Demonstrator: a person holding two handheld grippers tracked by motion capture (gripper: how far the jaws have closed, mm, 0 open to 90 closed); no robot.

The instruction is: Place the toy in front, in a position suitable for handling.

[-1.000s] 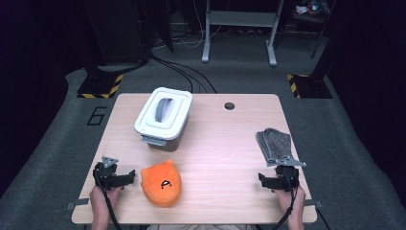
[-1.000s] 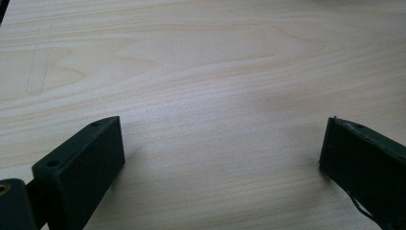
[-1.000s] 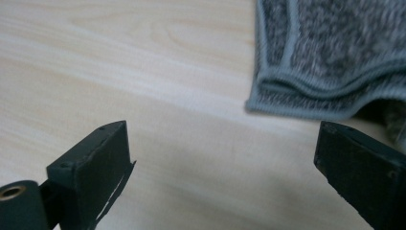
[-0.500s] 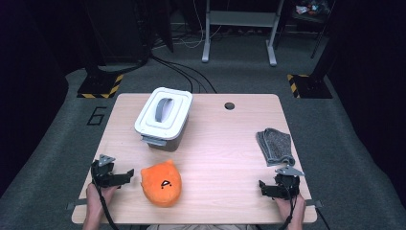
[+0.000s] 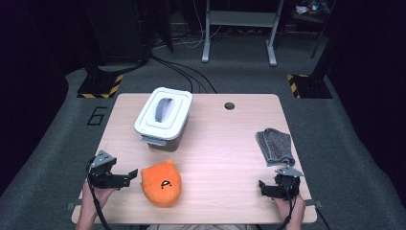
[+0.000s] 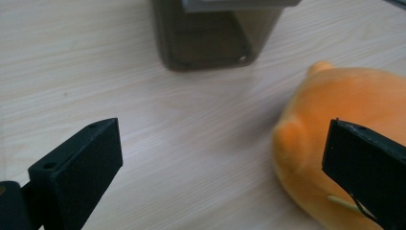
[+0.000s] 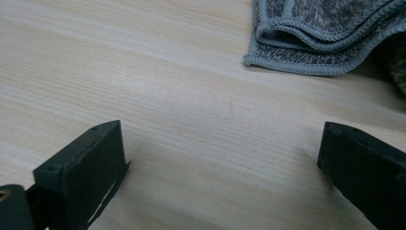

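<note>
Orange plush toy (image 5: 162, 183): lower left of frame, just beside my left claw (image 5: 130, 174), spread wide, empty.
Grey folded towel (image 5: 276, 145): right side, above my right claw (image 5: 262, 187), wide apart, empty.

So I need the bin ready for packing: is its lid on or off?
On. The white lid sits flat across the grey bin, its handle lying across the top.

Light falls from overhead onto the counter (image 5: 215, 143), bright and even, while the floor around it sinks into near darkness. Shadows under the white-lidded bin (image 5: 163, 120) are soft. In the left gripper view the orange plush (image 6: 335, 143) looks blurred, perhaps out of focus.
</note>
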